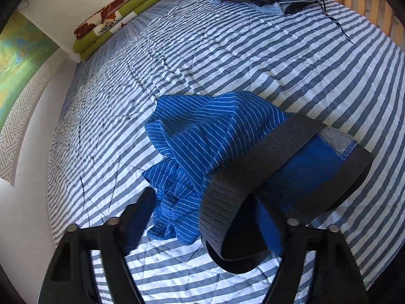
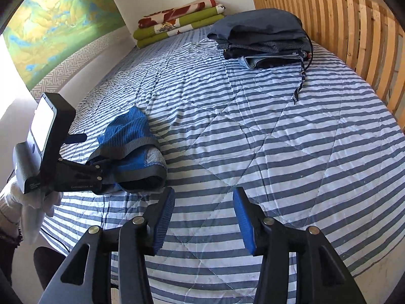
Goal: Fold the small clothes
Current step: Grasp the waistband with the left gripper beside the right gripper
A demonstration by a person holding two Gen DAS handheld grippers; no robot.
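**Blue Striped Underwear: Fold Not Yet Formed**

Nearest the lens in the right wrist view, the right gripper [image 2: 203, 217] is seen with its two blue-padded fingers spread wide; nothing is held between them, and only the striped quilt [image 2: 253, 139] lies beneath.

Ahead and to the left of those fingers, one pair of blue striped underwear [image 2: 131, 141] is found bunched on the quilt, its grey waistband [image 2: 141, 144] looped and raised. In the left wrist view, the garment [image 1: 215, 136] lies directly ahead of the left gripper [image 1: 215, 228] and partly between its fingers. The waistband [image 1: 253, 167] is draped over the right-hand finger. The fingers stand apart, but whether fabric is actually pinched cannot be told, since the right-hand finger is covered by cloth.

Progress is judged as follows:

1. One stack of folded dark clothes [image 2: 263, 38] is placed far ahead of the right gripper, near the wooden slatted headboard [image 2: 354, 38]. The number of garments in it cannot be counted exactly. This portion is taken as done.
2. One garment remains crumpled. It is still to be flattened, folded and stacked.

One folded floral blanket [image 2: 177, 22] is also noted at the far edge, against the wall.
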